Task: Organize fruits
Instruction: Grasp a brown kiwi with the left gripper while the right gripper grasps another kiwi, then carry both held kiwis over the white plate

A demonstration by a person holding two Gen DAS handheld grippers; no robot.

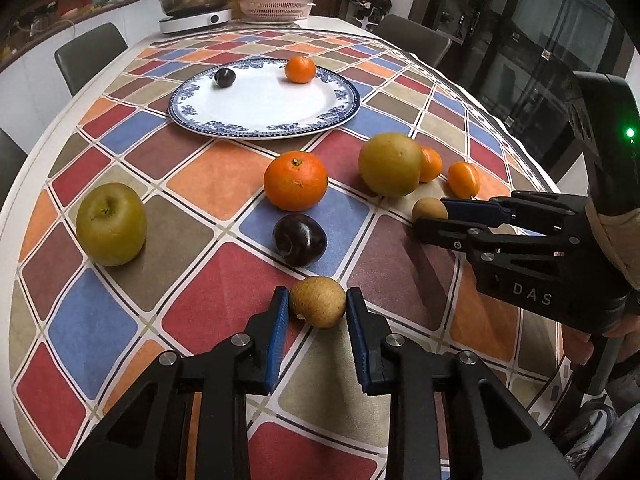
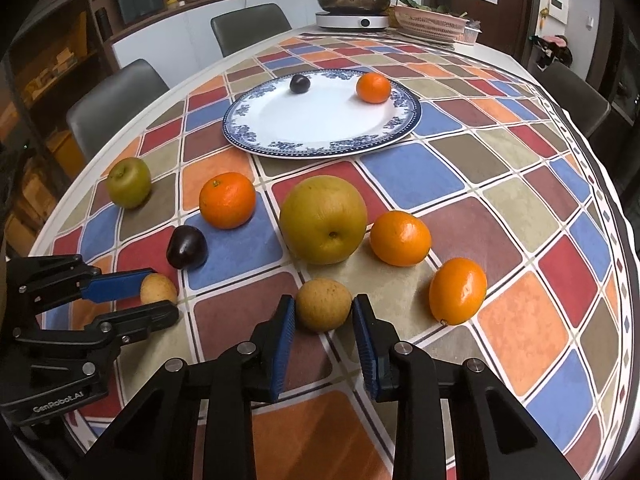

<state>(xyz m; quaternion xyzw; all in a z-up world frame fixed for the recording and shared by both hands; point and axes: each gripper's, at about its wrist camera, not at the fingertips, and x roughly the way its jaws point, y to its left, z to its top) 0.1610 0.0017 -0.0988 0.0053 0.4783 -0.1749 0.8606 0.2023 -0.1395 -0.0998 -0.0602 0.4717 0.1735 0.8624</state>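
Observation:
A blue-rimmed white plate (image 1: 260, 120) (image 2: 320, 136) holds a dark plum (image 1: 224, 77) and a small orange (image 1: 300, 69). My left gripper (image 1: 318, 306) has its blue pads against both sides of a small brown fruit (image 1: 318, 301) on the tablecloth; it also shows in the right wrist view (image 2: 158, 289). My right gripper (image 2: 324, 310) has its pads against a second small brown fruit (image 2: 323, 304), seen in the left wrist view (image 1: 429, 210). Loose on the cloth lie a large orange (image 1: 295, 180), a dark plum (image 1: 299, 239), a green apple (image 1: 111, 224), a big yellow-green pear (image 2: 323, 219) and two small oranges (image 2: 400, 238) (image 2: 457, 291).
A checkered tablecloth (image 1: 200, 300) covers the table. At the far end stand a hot-pot cooker (image 1: 196, 6) and a pink basket (image 1: 274, 8). Grey chairs (image 1: 90, 56) stand around the table. The table edge (image 2: 624, 240) curves close on the right.

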